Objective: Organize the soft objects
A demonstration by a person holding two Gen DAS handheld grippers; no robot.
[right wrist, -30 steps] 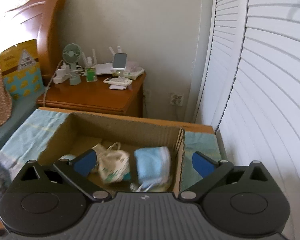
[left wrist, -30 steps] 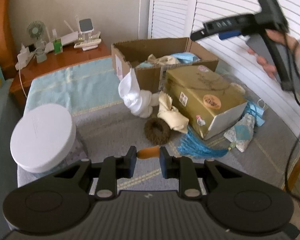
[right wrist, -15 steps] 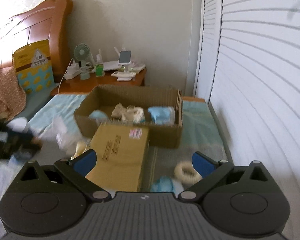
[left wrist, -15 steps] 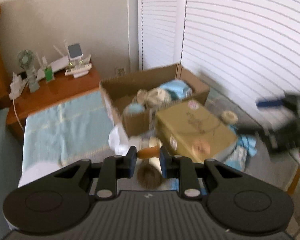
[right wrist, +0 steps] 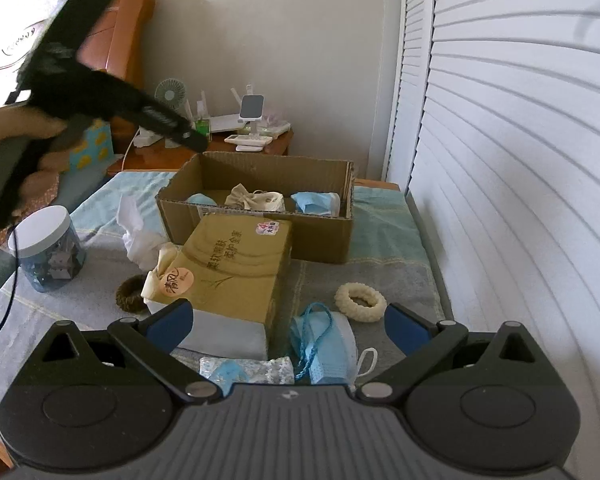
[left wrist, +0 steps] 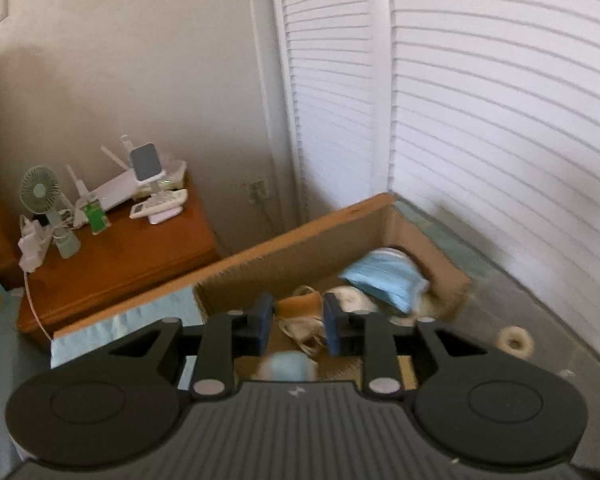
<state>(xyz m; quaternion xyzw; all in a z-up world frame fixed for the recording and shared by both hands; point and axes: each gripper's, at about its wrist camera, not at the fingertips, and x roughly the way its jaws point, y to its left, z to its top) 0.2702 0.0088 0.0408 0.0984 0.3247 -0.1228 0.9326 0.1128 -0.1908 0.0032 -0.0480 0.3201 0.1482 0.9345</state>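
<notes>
My left gripper (left wrist: 295, 320) is shut on a small orange soft item (left wrist: 298, 305) and holds it above the open cardboard box (left wrist: 300, 240). Blue face masks (left wrist: 384, 278) and a cream pouch (left wrist: 350, 298) lie in the box. In the right wrist view the left gripper (right wrist: 196, 142) hangs over the box's (right wrist: 260, 236) back left corner. My right gripper (right wrist: 288, 320) is open and empty above a blue mask (right wrist: 324, 344) and a cream scrunchie (right wrist: 360, 302).
A gold tissue box (right wrist: 236, 276) lies in front of the cardboard box, with white cloth (right wrist: 134, 232), a brown scrunchie (right wrist: 130, 294) and a white-lidded jar (right wrist: 46, 248) to its left. A wooden nightstand (left wrist: 116, 256) with a fan stands behind. Louvred doors (right wrist: 520, 160) run along the right.
My left gripper rose from the bed and moved forward over the cardboard box, still holding the orange item. My right gripper pulled back from the box to the near end of the bed.
</notes>
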